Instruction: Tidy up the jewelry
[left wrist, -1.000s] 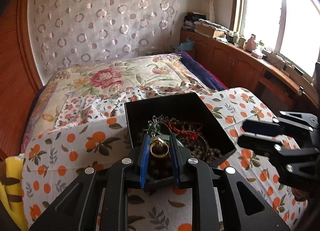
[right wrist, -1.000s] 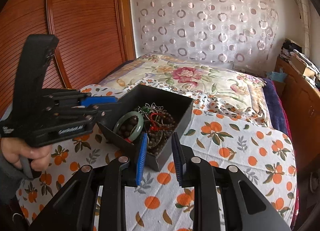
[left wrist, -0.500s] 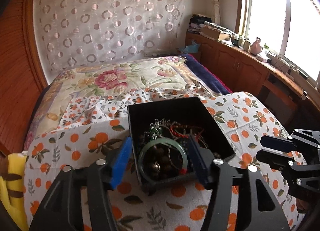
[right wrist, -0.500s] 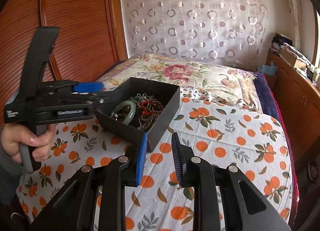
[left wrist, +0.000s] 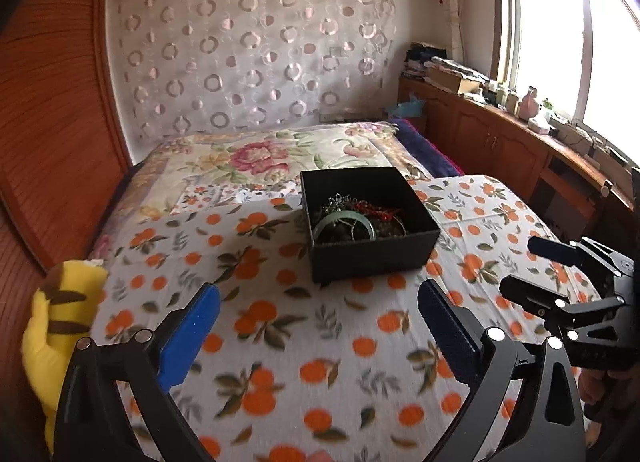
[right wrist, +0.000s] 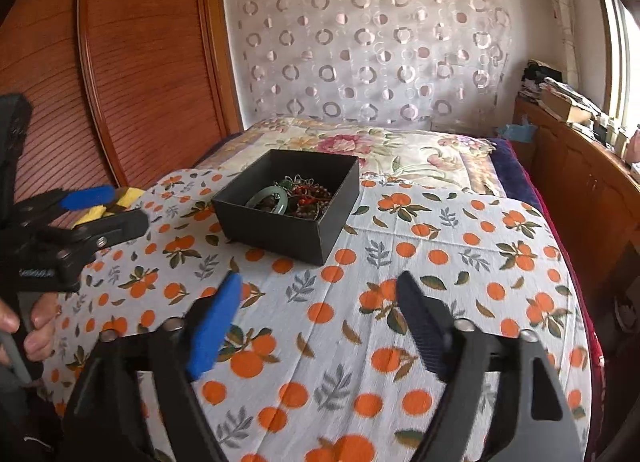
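Your left gripper (left wrist: 318,306) stands released, jaws spread wide with only orange-print cloth (left wrist: 304,342) between them; they have just been opening. Your right gripper (right wrist: 320,294) is likewise released and empty, its jaws also just opened. From the left wrist view the right gripper shows at 3 o'clock; from the right wrist view the left gripper shows at 9 o'clock, with a hand (right wrist: 28,326) on its handle. White lettering on that gripper's side is too small to read.

Yellow plush toy (left wrist: 56,338) at 8 o'clock in the left view, at the cloth's edge.

Black box (left wrist: 370,246) sits on the cloth at 12 o'clock, apart from both grippers. Inside it: a green bangle (left wrist: 345,220), red beads and a tangle of dark beads.

Beyond, a floral quilt (left wrist: 272,149) covers the bed. Ring-patterned curtain (left wrist: 256,49) at the far wall. Wooden wardrobe door (right wrist: 136,61) at 10 o'clock, low wooden cabinets (left wrist: 492,137) and a bright window (left wrist: 560,21) at 2 o'clock.
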The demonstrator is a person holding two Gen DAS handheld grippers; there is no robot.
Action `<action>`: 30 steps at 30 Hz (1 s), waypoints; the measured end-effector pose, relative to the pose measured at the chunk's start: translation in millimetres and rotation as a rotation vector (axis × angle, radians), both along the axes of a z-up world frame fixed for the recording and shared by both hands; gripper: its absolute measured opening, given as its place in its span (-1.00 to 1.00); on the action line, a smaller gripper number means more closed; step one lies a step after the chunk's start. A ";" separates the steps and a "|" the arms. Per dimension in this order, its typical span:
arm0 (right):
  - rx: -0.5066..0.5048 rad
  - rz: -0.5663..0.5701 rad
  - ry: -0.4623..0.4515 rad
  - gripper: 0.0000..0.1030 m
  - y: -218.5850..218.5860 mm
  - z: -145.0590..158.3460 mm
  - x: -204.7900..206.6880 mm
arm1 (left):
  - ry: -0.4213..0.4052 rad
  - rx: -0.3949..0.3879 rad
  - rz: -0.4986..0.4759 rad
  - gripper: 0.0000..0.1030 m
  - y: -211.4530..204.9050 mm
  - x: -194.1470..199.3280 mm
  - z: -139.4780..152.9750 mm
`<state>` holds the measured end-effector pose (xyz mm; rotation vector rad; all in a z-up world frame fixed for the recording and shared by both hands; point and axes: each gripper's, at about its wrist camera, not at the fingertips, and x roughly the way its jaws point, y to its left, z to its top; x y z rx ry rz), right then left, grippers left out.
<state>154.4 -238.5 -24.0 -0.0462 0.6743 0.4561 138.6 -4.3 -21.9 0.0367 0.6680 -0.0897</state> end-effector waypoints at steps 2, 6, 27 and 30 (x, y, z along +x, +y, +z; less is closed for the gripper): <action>-0.003 -0.012 -0.016 0.81 -0.6 5.2 -9.2 | -0.006 -0.002 0.001 0.86 0.7 -11.4 4.3; 0.001 -0.032 -0.042 0.93 -1.5 16.4 -26.4 | -0.031 0.008 0.018 0.86 0.5 -34.6 12.8; 0.058 -0.146 -0.228 0.95 -30.2 76.3 -116.9 | -0.184 0.002 0.059 0.86 -5.4 -121.3 50.8; 0.057 -0.147 -0.223 0.95 -30.6 73.6 -117.4 | -0.184 -0.005 0.064 0.86 -4.0 -125.2 48.2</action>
